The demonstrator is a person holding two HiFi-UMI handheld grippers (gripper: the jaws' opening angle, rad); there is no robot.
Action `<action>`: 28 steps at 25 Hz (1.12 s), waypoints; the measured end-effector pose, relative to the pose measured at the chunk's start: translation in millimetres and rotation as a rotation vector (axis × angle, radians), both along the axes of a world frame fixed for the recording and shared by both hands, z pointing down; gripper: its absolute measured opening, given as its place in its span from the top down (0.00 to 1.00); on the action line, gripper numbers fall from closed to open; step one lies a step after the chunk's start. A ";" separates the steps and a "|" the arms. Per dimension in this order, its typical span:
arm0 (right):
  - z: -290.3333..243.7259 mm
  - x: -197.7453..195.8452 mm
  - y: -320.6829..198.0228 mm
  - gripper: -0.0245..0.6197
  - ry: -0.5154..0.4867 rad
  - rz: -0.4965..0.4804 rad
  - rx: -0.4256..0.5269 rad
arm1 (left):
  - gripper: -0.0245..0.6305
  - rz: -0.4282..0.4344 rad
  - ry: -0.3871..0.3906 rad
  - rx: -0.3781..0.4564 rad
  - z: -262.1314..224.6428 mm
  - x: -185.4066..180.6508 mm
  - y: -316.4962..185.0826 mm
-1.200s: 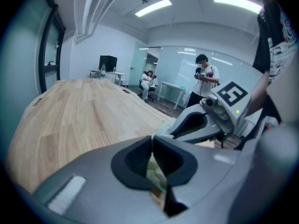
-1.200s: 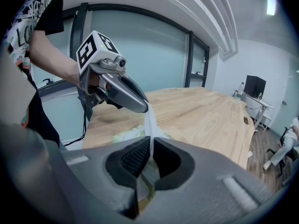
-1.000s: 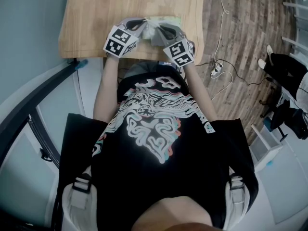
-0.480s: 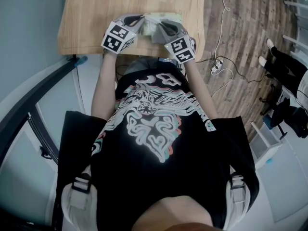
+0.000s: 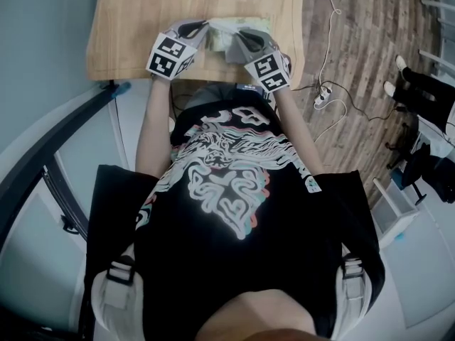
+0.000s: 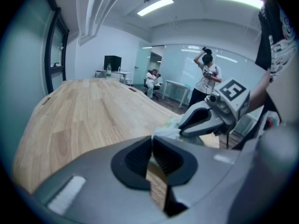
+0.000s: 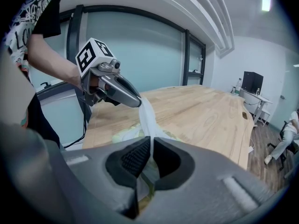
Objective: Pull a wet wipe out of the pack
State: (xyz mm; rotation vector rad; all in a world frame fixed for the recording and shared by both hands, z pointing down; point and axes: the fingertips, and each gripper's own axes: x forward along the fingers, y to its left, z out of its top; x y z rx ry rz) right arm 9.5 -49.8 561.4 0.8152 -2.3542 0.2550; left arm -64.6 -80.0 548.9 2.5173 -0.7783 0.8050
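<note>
The pack (image 7: 119, 135) lies on the worktop (image 7: 201, 111) at its near edge, right in front of the person, with both tongs meeting over it. The left tongs (image 7: 138, 102) are pressed together, pinching the top end of a white wipe (image 7: 145, 118). The wipe rises from the pack as a narrow strip, its long axis running up and slightly leftward to those tips. The right tongs (image 7: 151, 141) are also pressed together, low on the pack, and seem to pinch its wrapper just where the strip comes out. The wipe looks only partly drawn out. The left hand holds the wipe, so the pull probably has to go away from the pack along the strip. The right tongs would keep the pack from lifting with it.
</note>
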 end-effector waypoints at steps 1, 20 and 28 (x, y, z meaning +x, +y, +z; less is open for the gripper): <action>0.7 -0.6 0.3 0.93 -0.003 0.000 -0.003 | 0.96 -0.003 -0.003 0.002 1.2 -1.5 0.5; 5.4 -0.3 -2.7 0.93 -0.009 0.013 -0.037 | 0.96 -0.137 -0.092 -0.014 20.3 -69.8 -4.5; -7.0 2.4 2.8 0.93 -0.046 0.036 -0.022 | 0.96 -0.099 -0.161 -0.067 51.0 -77.2 18.8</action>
